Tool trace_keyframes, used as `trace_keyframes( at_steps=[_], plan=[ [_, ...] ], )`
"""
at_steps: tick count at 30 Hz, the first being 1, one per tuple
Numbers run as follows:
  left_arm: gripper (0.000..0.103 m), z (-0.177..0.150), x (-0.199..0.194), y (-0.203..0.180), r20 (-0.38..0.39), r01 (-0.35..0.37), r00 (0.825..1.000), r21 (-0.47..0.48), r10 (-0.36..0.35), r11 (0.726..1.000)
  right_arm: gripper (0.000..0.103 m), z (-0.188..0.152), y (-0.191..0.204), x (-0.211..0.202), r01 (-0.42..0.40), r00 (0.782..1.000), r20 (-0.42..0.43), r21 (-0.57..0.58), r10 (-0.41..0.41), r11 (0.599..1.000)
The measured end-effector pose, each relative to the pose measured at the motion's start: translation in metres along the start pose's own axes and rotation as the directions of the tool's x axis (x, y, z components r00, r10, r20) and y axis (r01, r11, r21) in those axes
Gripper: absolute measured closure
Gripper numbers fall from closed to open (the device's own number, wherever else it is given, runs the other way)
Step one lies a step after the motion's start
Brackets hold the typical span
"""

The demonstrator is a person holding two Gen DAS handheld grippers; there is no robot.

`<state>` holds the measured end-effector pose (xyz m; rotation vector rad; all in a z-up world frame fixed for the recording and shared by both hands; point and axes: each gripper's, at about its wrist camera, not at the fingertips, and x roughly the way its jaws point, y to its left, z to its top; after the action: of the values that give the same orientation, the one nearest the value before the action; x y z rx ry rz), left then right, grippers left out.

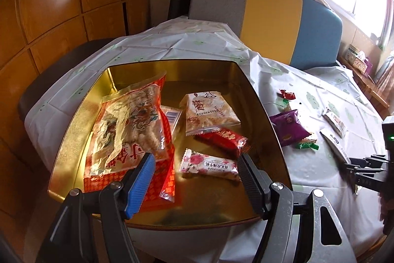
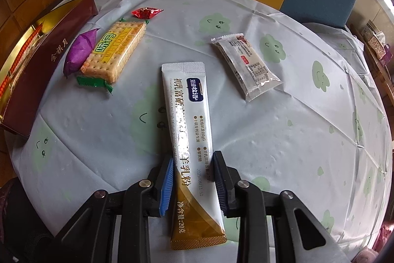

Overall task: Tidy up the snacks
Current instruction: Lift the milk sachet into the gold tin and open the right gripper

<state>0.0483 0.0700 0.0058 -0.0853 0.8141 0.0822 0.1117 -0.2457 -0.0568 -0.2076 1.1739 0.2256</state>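
While the gold tin (image 1: 73, 139) sits at the left edge of the counter (image 1: 307, 164), the left gripper (image 1: 195, 173) hangs over its near rim with its jaws spread wide and nothing between them. Inside the tin, a large orange bag (image 1: 128, 134) leans against the left wall; a small clear packet (image 1: 172, 116) peeks from under its right side. Right of that lies a pale snack bag (image 1: 209, 112), with a red packet (image 1: 222, 141) and a pink rose-printed packet (image 1: 209, 164) nearer the tin's front rim.

On the cloth right of the tin, seen from the right wrist, a purple wrapped snack (image 2: 80, 51) touches a cracker pack (image 2: 114, 49), a red candy (image 2: 146, 12) lies just behind them, and a green wrapper end (image 2: 94, 83) pokes out at the crackers' near end, possibly a separate candy, though it is hard to tell. Toward the counter's near edge, the milk powder stick (image 2: 189, 120) lies lengthwise, pointing away. The right gripper (image 2: 193, 179) straddles its lower half, jaws apart on either side; whether the pads touch the stick is unclear. Right of the stick, well apart, rests a clear-wrapped bar (image 2: 246, 65).
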Motion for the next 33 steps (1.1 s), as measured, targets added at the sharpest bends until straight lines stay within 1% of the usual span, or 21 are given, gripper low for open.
trace_keyframes(
  at_steps=[4,8,11,15,19,21,23,24,25,27,29,31,33],
  plan=[
    [0.033,-0.002,-0.003,0.002,0.002,-0.003,1.0,0.0,0.003,1.0,0.073,-0.001,0.004,0.0,0.015,1.0,0.003,0.005,-0.015,1.0],
    [0.033,-0.003,-0.005,0.007,0.003,-0.003,1.0,-0.011,0.003,1.0,0.073,0.0,0.002,0.0,0.009,1.0,-0.012,0.04,-0.008,0.999],
    [0.033,-0.005,-0.004,0.01,-0.007,0.001,1.0,-0.016,-0.001,1.0,0.072,0.002,-0.004,0.0,-0.014,0.999,-0.031,0.11,0.018,0.994],
    [0.033,-0.008,-0.005,0.011,-0.01,0.004,1.0,-0.017,-0.004,1.0,0.072,0.002,-0.007,0.0,-0.019,0.999,-0.032,0.177,0.025,0.984],
    [0.033,-0.009,-0.005,0.011,-0.008,-0.011,1.0,-0.013,0.011,1.0,0.072,-0.003,-0.005,-0.002,-0.023,1.0,-0.012,0.23,0.027,0.973],
    [0.033,-0.009,-0.005,0.012,-0.009,-0.022,1.0,-0.019,0.022,1.0,0.072,-0.006,-0.007,-0.003,-0.041,0.999,0.001,0.269,0.042,0.962],
    [0.033,-0.009,-0.004,0.014,-0.013,-0.025,1.0,-0.027,0.025,0.999,0.073,-0.009,-0.01,-0.006,-0.086,0.996,0.018,0.313,0.084,0.946],
    [0.033,-0.008,-0.004,0.015,-0.013,-0.029,1.0,-0.031,0.028,0.999,0.074,-0.01,-0.011,-0.007,-0.127,0.992,0.03,0.34,0.124,0.932],
    [0.033,-0.008,-0.004,0.016,-0.013,-0.031,0.999,-0.035,0.03,0.999,0.074,-0.011,-0.013,-0.008,-0.173,0.985,0.042,0.368,0.17,0.913],
    [0.033,-0.008,-0.005,0.018,-0.011,-0.035,0.999,-0.045,0.034,0.998,0.074,-0.013,-0.011,-0.01,-0.242,0.97,0.067,0.406,0.236,0.881],
    [0.033,-0.007,-0.005,0.02,-0.005,-0.044,0.999,-0.057,0.043,0.997,0.074,-0.014,-0.003,-0.017,-0.286,0.958,0.098,0.419,0.27,0.862],
    [0.033,-0.006,-0.005,0.023,-0.004,-0.051,0.999,-0.068,0.051,0.996,0.074,-0.011,0.007,-0.025,-0.336,0.942,0.133,0.42,0.309,0.843],
    [0.033,-0.005,-0.006,0.027,-0.002,-0.059,0.998,-0.081,0.059,0.995,0.074,-0.004,0.02,-0.034,-0.379,0.925,0.164,0.4,0.341,0.834]
  ],
)
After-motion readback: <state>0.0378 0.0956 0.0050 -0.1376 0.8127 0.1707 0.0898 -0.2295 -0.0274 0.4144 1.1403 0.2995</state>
